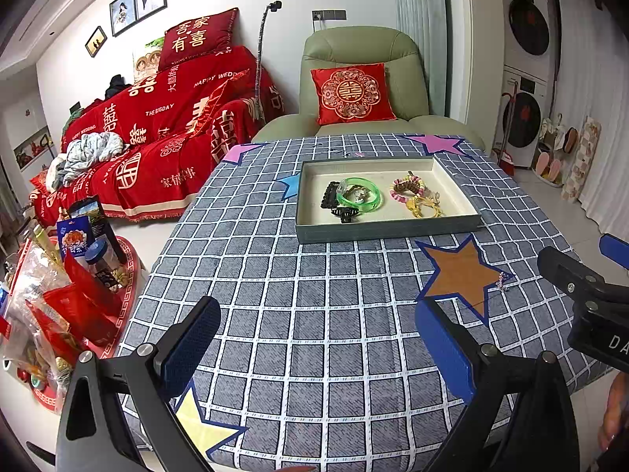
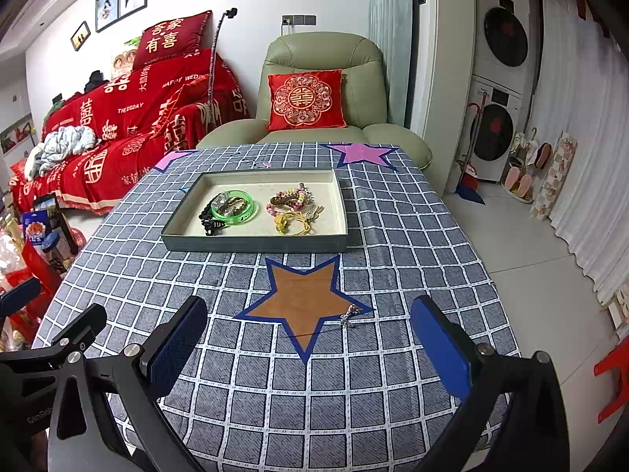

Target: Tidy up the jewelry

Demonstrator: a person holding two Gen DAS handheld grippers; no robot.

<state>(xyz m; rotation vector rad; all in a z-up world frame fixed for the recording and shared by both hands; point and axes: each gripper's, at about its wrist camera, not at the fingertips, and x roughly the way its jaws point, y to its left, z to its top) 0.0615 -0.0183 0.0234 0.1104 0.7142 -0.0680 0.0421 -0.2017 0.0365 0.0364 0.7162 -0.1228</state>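
You stood in a home's living room — a sofa (image 1: 157, 137) draped in red wedding throws ran along the wall under framed photos (image 1: 137, 2), with a green recliner (image 1: 357, 78) holding a red embroidered cushion (image 1: 352, 92) beside it. Off to the side you had two stacked laundry machines (image 2: 499, 90) and slippers on a rack (image 2: 523, 181) — plainly lived-in, domestic.

A matt woven blue-grey checked tablecloth (image 2: 393, 236) covers the table. The shallow grey-green cardboard tray (image 2: 251, 244) looks matt, its cream lining soft. Inside, the translucent green plastic bangle (image 2: 251, 212) shines glossy; the black plastic hair claw (image 1: 345, 214) gleams.
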